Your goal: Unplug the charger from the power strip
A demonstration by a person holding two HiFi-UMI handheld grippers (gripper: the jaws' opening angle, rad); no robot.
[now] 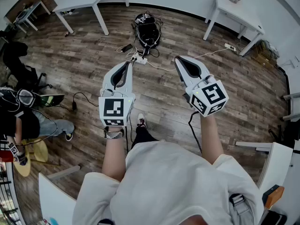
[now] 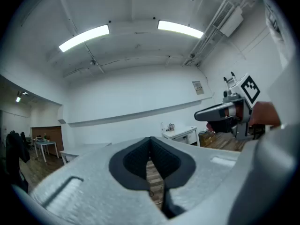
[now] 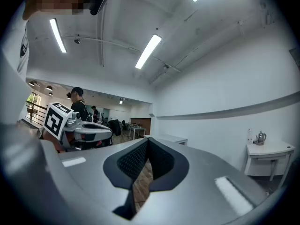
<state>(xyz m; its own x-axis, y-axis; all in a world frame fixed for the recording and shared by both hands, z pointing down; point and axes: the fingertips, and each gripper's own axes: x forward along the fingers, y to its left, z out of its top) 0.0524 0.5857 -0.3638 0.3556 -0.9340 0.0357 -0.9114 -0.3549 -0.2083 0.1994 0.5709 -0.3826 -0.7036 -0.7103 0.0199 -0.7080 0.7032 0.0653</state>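
Power strip (image 1: 141,60) with charger (image 1: 135,56) lies on the floor (image 1: 93,69), upper centre of the head view, long axis roughly left-right; the charger's direction is too small to tell. Left gripper (image 1: 128,63) and right gripper (image 1: 178,59) have jaws together, empty, well apart from it.

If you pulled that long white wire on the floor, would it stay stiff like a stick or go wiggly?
Probably wiggly: the white wire already lies in loose curves on the wooden floor, so it likely flops. It looks thin, so probably light. A tug might drag the small power strip at its end along too.
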